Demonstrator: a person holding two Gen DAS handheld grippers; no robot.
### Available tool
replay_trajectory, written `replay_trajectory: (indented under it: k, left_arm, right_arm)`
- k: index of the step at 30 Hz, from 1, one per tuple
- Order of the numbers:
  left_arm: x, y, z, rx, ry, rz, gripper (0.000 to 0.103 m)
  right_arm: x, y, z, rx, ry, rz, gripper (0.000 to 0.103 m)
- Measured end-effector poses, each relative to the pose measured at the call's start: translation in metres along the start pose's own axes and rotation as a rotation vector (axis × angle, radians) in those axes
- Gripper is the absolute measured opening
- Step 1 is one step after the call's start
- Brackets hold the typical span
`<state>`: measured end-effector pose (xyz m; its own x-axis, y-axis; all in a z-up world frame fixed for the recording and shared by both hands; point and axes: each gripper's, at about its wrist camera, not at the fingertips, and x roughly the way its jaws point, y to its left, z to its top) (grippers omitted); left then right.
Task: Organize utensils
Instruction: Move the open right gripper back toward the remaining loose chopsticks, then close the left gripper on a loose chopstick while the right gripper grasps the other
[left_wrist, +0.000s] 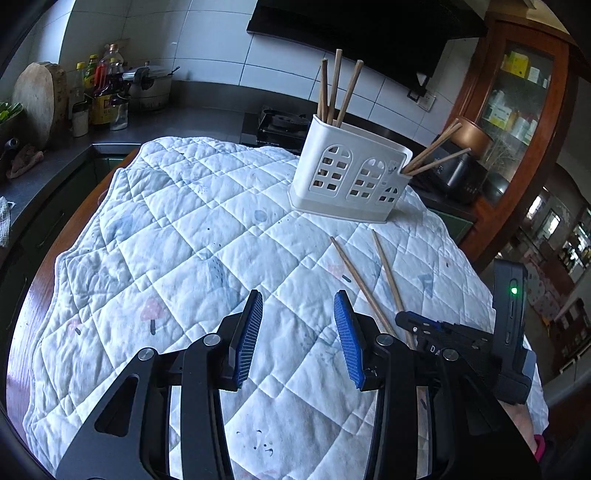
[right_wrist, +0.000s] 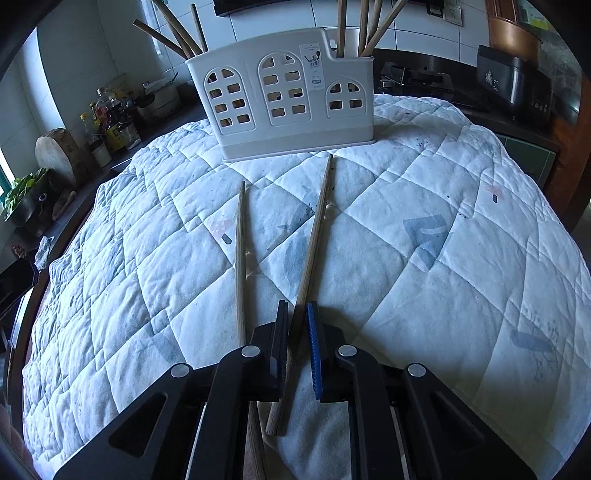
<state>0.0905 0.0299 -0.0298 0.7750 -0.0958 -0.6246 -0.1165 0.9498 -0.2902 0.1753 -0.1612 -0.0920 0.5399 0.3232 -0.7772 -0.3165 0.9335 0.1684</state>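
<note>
Right wrist — chopstick (right_wrist: 312, 236) between claw (right_wrist: 297, 314) pads

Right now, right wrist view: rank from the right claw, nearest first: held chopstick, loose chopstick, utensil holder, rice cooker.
1. Held chopstick, between the right claw pads.
2. Loose chopstick, just left on the quilt.
3. Utensil holder, straight ahead, upright.
4. Rice cooker, far right on the counter.
</note>
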Motion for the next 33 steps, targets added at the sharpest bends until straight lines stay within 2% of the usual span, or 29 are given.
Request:
replay_trajectory:
  k: [10, 26, 33]
  left_arm:
    - [0.016, -0.024, -0.021, 0.026, 0.074, -0.021, 0.041]
    - [0.054, -0.080, -0.047, 0.044, 0.168, -0.070, 0.038]
    - [0.075, -0.101, -0.050, 0.035, 0.193, -0.062, 0.038]
  right_arm:
    - [-0.012, -0.007, -0.002, -0.017, -0.028, 0.012, 0.007]
    - [-0.083, -0.030, -0.002, -0.040, -0.195, 0.020, 0.007]
    - [-0.094, -0.037, -0.003, -0.030, -0.220, 0.032, 0.007]
